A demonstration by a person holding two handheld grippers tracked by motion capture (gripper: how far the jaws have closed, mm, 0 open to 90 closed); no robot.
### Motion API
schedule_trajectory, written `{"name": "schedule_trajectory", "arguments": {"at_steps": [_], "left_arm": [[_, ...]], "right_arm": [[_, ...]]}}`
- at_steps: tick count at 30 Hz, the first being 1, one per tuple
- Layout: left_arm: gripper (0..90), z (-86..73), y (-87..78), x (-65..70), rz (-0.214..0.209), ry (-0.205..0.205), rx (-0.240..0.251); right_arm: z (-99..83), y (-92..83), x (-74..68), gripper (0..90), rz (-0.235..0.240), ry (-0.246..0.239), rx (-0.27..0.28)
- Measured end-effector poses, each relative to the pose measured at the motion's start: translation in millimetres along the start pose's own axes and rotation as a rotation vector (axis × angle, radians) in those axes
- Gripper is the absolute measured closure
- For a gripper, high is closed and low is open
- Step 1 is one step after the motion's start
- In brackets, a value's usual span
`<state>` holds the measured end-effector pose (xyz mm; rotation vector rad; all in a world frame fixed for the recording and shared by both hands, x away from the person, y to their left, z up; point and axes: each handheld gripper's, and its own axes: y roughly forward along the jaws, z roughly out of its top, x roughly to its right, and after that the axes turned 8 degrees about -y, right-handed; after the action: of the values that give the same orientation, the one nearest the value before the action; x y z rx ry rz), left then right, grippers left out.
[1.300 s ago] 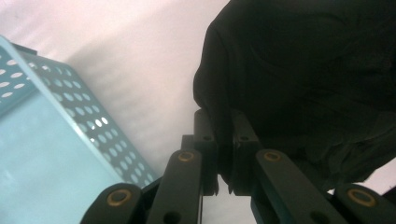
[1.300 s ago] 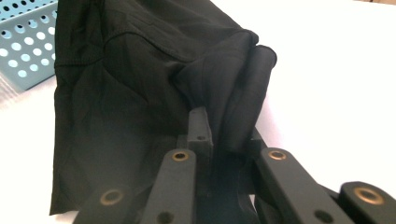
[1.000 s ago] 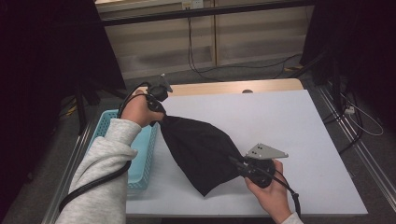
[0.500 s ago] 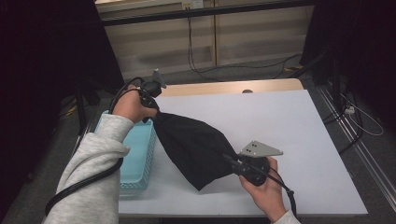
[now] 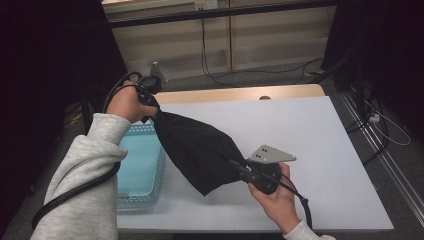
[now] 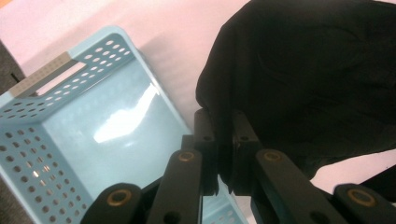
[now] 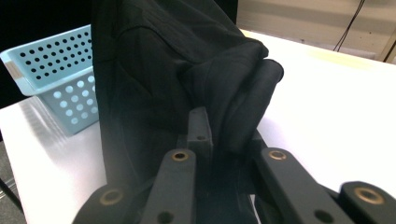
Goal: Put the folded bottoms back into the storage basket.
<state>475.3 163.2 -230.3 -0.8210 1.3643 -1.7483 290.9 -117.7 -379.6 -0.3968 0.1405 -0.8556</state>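
Observation:
A black cloth (image 5: 200,150) hangs stretched between both grippers above the white table (image 5: 310,130). My left gripper (image 5: 151,102) is raised at the upper left, above the blue basket (image 5: 140,170), and is shut on one end of the cloth (image 6: 299,79). My right gripper (image 5: 240,169) sits lower near the table's front and is shut on the other end of the cloth (image 7: 187,79). Bunched fabric sits pinched between the jaws in both gripper views. The lowest fold droops toward the table.
The light blue perforated basket (image 6: 79,140) stands empty at the table's left edge, partly under the cloth; it also appears as the basket (image 7: 56,79) in the right gripper view. Cables (image 5: 210,55) run along the floor beyond the table. Rails (image 5: 385,150) flank the right side.
Both hands have lifted the cloth. The left gripper has risen and shifted left and away; the right gripper has come up slightly and moved left. The cloth now hangs more taut.

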Motion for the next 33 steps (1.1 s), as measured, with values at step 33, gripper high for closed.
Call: {"name": "schedule_trajectory", "arguments": {"at_steps": [33], "left_arm": [[84.7,6.3,-40.3,-16.1,0.091,-0.004,-0.049]], "right_arm": [[22.3,14.7,-19.6,80.9,0.054,-0.019,0.079]]}}
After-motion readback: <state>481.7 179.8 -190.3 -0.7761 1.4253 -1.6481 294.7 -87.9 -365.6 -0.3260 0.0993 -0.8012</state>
